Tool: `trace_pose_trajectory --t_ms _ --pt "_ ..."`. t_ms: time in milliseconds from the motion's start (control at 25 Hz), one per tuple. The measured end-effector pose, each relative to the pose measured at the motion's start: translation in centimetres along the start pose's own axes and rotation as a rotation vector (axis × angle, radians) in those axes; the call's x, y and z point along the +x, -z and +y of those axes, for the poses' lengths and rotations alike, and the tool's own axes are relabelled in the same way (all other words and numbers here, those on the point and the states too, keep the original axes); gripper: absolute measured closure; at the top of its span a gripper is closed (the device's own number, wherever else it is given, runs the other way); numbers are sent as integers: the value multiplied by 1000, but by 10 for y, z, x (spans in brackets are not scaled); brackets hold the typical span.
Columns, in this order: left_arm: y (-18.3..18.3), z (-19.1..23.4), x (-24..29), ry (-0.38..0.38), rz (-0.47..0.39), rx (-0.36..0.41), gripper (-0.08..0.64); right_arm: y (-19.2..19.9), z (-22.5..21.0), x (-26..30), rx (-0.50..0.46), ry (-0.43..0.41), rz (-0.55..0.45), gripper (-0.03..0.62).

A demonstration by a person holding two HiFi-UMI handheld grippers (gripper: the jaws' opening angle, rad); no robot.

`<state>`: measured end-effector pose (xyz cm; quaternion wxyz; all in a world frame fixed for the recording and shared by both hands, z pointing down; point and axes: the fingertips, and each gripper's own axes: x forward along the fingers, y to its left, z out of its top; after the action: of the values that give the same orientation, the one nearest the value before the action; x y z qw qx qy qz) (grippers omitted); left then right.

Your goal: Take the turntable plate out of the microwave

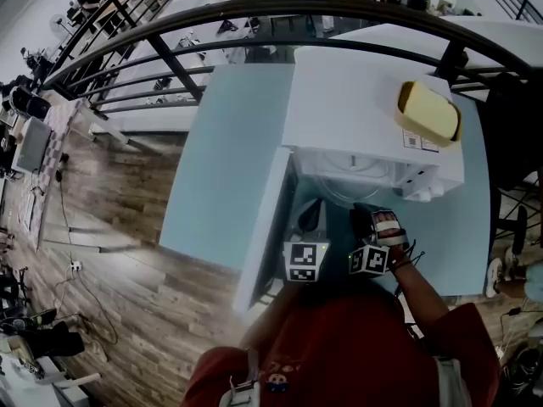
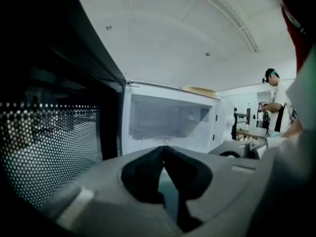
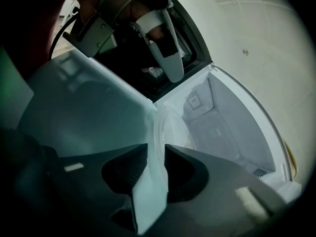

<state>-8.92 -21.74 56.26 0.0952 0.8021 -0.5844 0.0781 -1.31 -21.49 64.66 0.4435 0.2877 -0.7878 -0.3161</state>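
On a pale blue table (image 1: 225, 168), a white microwave (image 1: 356, 100), its door (image 1: 265, 227) swung wide toward 9 o'clock in the head view. On its roof, at 2 o'clock, a yellow block (image 1: 428, 111). Inside the cavity, near the front, the clear turntable plate (image 3: 171, 128), not yet out. At 6 o'clock of the cavity mouth, side by side, the left gripper (image 2: 163, 148) and the right gripper (image 3: 156, 146), both aimed inward. Left jaws clenched tip to tip on nothing, with the cavity straight ahead at 12 o'clock and the door's dotted mesh (image 2: 49, 147) at 9 o'clock. Right jaws parted a little, released, with the plate's near rim right at the gap between the tips; impossible to tell whether touching either jaw. In the right gripper view, at 12 o'clock, the left gripper's pale finger (image 3: 165, 53) in front of the dark door. Far off at 3 o'clock in the left gripper view, a person (image 2: 276, 102) standing.
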Motion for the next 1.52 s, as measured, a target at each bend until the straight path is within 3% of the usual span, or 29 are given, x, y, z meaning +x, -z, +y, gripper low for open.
trace_pose_trajectory --t_ms 160,520,680,960,1080,1320,1520 --pt "2 0 0 3 5 0 561 1 3 0 25 -10 2 423" --pt "1 4 -1 -12 10 22 561 -1 -14 -25 261 -4 -33 405" --pt "2 5 0 -19 10 20 561 2 -29 -35 438 28 -60 405" --pt "1 8 -1 -29 9 36 561 14 -63 -56 853 82 -139 405" --pt "4 8 0 -28 19 50 561 24 -72 -62 976 124 -158 405" --pt "8 4 0 -23 31 87 561 42 -94 -79 1066 266 -199 405" --pt "9 3 1 -23 40 107 561 49 -98 -85 1095 307 -192 407"
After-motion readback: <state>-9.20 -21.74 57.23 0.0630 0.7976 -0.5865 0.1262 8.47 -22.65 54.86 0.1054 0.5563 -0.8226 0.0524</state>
